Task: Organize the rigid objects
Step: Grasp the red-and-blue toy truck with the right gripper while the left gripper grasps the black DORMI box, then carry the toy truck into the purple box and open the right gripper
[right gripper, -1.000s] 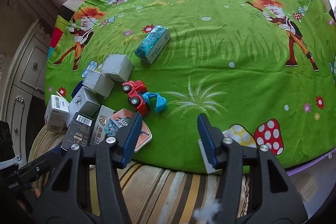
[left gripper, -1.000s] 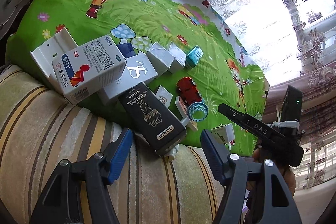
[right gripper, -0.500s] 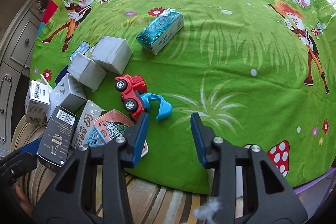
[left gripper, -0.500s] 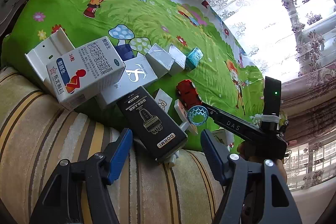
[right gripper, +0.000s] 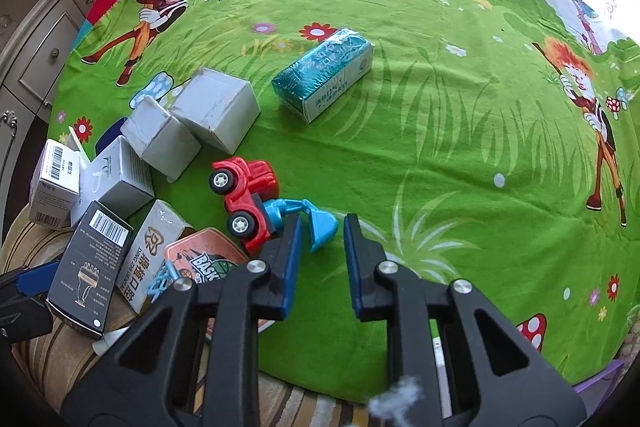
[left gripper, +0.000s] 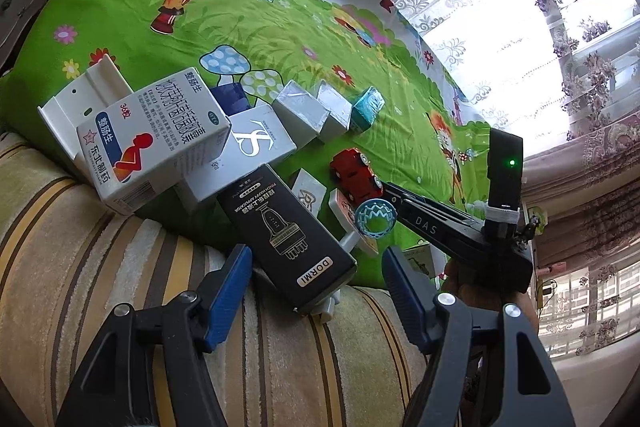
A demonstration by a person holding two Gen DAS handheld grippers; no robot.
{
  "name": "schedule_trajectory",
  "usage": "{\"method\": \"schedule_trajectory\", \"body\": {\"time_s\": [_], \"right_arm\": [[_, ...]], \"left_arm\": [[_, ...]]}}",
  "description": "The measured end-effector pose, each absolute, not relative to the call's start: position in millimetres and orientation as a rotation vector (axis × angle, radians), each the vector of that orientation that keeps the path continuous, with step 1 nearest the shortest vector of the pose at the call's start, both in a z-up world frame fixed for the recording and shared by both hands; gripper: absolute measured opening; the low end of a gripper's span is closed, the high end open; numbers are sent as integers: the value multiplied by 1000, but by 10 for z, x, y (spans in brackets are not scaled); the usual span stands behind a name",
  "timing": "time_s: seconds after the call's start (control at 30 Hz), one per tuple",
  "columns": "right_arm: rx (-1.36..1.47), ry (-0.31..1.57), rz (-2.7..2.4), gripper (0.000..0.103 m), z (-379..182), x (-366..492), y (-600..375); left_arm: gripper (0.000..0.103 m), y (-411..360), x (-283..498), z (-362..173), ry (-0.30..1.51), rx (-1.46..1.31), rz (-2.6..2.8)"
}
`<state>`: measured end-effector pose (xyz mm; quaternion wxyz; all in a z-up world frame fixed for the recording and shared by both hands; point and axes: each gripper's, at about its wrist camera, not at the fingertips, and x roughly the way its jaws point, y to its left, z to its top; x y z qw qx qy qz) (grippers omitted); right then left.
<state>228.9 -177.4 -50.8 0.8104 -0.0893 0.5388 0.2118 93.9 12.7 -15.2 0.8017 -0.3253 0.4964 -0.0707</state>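
Right wrist view is showing the right tool [right gripper: 321, 221] hanging low over the green cartoon sheet [right gripper: 440, 131]. Its jaws have just been closing and are standing narrow around the blue scoop [right gripper: 323, 227] of the red toy truck [right gripper: 248, 195]. The pad on the picture's left is meeting the blue digger arm, while a sliver of sheet is still showing beside the other pad, so no firm pinch is showing. The truck is lying on its side just beside an orange tin [right gripper: 200, 259] that is showing the letters "BASK". Next to the tin, a white carton [right gripper: 154, 247] is carrying "DING ZHI" beside large Chinese characters. A teal box [right gripper: 324, 75] is lying apart, its print too small to read.

Left wrist view is showing the left tool [left gripper: 315, 253] spread wide over a striped cushion [left gripper: 80, 247], pinching nothing. The near end of a black box [left gripper: 288, 235] marked "DORMI" is poking between its jaws. A white medicine box [left gripper: 156, 143] is reading "整肠生", "36粒" and "东北制药". A blue lattice ring [left gripper: 376, 219] is sitting near the truck, and "DAS" is showing on the right tool's arm.
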Motion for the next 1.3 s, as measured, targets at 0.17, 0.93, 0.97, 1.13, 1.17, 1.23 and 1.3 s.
{"method": "schedule_trajectory", "body": {"time_s": [0.17, 0.93, 0.97, 1.13, 1.17, 1.23, 1.3], "right_arm": [[-188, 1132, 457, 16, -481, 2236, -1813], [-426, 800, 168, 16, 290, 1498, -2139], [-426, 796, 162, 16, 305, 1467, -2169], [-406, 790, 131, 16, 354, 1348, -2363], [-402, 790, 124, 16, 359, 1329, -2405], [-392, 790, 111, 16, 367, 1282, -2490], [-377, 794, 100, 16, 369, 1230, -2581]], "left_arm": [[68, 123, 946, -156, 1065, -699, -159], [69, 102, 1186, -257, 1213, -794, -32], [69, 76, 1211, -280, 1230, -772, -26], [42, -15, 1183, -317, 1248, -725, -43], [42, -22, 1169, -306, 1240, -720, -47], [42, -28, 1143, -277, 1224, -714, -55], [41, -36, 1113, -233, 1203, -697, -61]]}}
